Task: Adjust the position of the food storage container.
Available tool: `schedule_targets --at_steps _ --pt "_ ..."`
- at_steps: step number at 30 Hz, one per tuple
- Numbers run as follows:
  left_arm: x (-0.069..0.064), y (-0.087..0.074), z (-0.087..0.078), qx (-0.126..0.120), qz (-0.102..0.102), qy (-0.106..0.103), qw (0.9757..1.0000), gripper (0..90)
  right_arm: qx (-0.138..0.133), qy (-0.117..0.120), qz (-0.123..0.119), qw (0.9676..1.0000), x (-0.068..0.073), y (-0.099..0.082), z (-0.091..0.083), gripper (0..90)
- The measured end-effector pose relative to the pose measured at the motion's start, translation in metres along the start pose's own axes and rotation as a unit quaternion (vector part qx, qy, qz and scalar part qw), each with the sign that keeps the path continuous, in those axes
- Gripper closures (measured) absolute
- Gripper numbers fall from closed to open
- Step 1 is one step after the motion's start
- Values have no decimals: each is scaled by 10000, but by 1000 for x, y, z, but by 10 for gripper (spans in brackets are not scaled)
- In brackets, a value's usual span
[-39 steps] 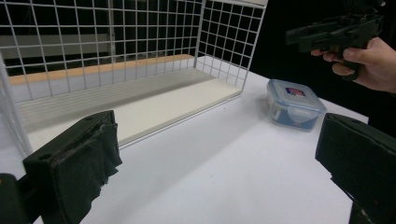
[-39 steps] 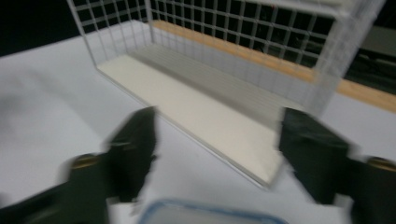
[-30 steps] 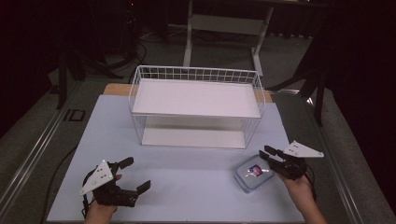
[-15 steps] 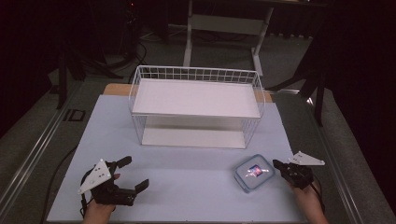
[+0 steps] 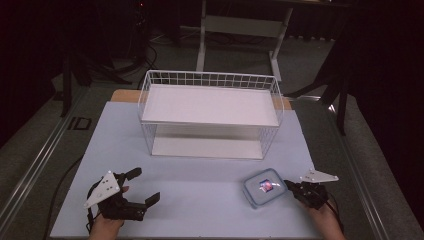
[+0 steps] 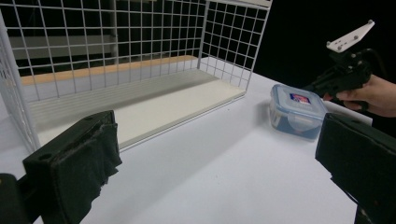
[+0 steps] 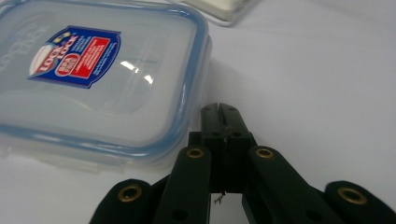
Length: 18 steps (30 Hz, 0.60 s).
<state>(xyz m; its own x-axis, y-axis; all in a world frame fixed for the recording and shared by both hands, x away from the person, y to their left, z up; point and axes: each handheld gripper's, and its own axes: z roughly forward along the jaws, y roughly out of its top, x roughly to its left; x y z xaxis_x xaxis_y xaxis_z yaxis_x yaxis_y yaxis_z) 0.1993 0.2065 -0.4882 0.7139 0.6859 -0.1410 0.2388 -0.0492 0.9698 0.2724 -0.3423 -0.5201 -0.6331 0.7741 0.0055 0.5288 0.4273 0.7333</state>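
Right claw (image 5: pixel 291 186), jaws pressed together on nothing, sits just at three o'clock of the clear, blue-rimmed plastic lidded container (image 5: pixel 264 187); left claw (image 5: pixel 142 186) gapes open. Pale tabletop (image 5: pixel 200 190), dark room.

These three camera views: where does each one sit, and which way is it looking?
High view: above the person's side, looking forward and down at the table, wire rack and container; both hands show, with the left gripper open and the right gripper shut.
Left gripper view: rides the left gripper, facing the wire rack; its own fingers show.
Right gripper view: rides the right gripper, looking at the container beside its closed fingers.
All three show the container.
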Motion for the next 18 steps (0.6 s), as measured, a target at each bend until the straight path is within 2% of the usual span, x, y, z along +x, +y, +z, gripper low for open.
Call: schedule_targets --at_steps 3,4,6,9,14,16,18 --pt "0 0 0 -34 -19 -38 10000 4 29 206 -62 9998 9 3 4 900" --pt "0 0 0 -34 -19 -38 10000 4 29 206 -62 9998 9 3 4 900" --pt "0 0 -1 -39 -4 -24 10000 4 46 448 -180 9988 18 7 9 900" --pt "0 0 0 -17 -16 -27 10000 4 90 602 -273 9978 24 9 11 900" --pt "-1 0 -1 -38 0 -39 10000 4 82 513 -307 9982 23 9 8 900" --pt "-1 0 -1 -51 -1 -31 10000 4 76 605 -236 9979 22 7 6 900" --pt "0 0 -1 -43 0 -25 10000 4 125 647 -277 9974 26 3 6 900"
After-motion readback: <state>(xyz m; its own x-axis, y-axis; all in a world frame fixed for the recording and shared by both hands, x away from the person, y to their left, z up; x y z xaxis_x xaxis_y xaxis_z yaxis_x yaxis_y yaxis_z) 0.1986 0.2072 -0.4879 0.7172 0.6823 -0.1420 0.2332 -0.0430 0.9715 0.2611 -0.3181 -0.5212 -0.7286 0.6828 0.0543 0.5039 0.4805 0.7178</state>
